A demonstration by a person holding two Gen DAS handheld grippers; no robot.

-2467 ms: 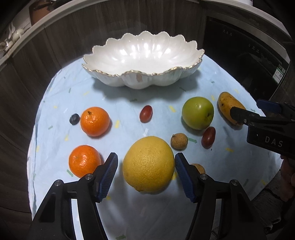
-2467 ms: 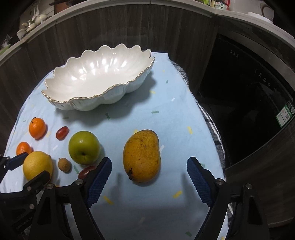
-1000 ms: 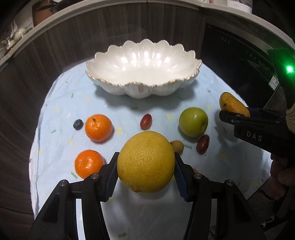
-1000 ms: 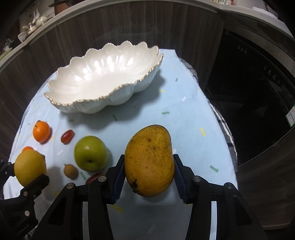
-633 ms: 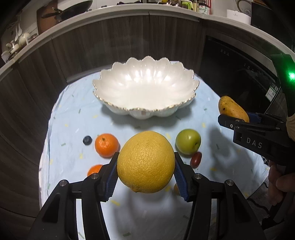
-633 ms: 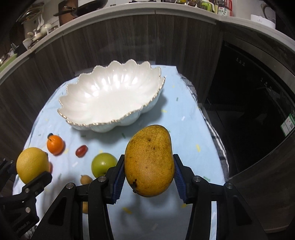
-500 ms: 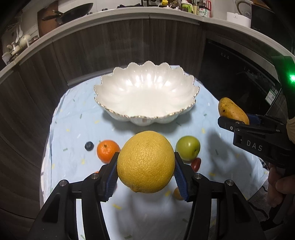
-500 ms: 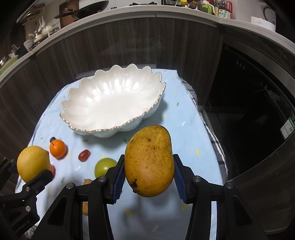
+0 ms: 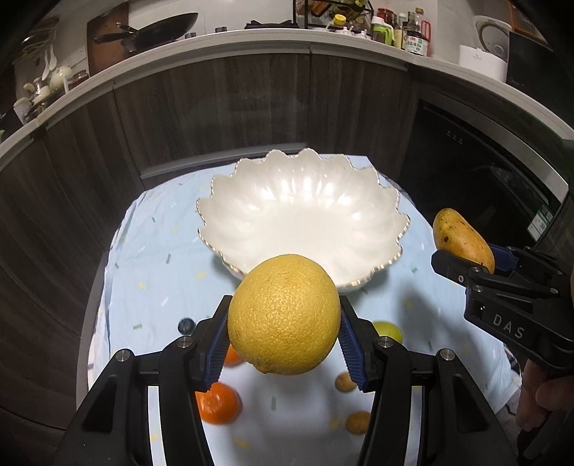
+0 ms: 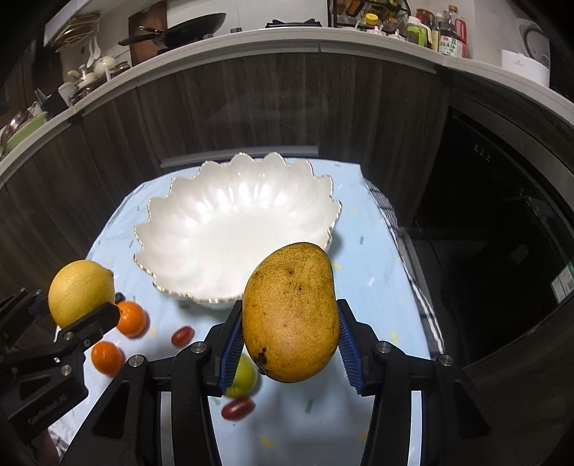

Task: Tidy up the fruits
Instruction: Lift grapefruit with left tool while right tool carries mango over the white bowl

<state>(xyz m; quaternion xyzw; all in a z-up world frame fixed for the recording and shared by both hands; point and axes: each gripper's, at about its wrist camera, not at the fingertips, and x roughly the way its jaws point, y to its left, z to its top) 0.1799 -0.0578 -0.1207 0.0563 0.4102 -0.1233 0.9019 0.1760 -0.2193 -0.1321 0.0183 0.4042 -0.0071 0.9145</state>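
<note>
The left tongs grip a large round yellow citrus fruit, held up in the air before the empty scalloped white bowl. Beside them, the right tongs clamp a speckled orange-yellow mango above the pale blue cloth-covered table.

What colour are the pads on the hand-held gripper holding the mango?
Blue, ribbed pads on black fingers, pressed against the mango; clearest in the right wrist view.

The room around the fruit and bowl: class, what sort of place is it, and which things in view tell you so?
Most likely a home kitchen. A frying pan sits on the worktop, sauce bottles stand farther along it, and dark wood cabinets run beneath.
</note>
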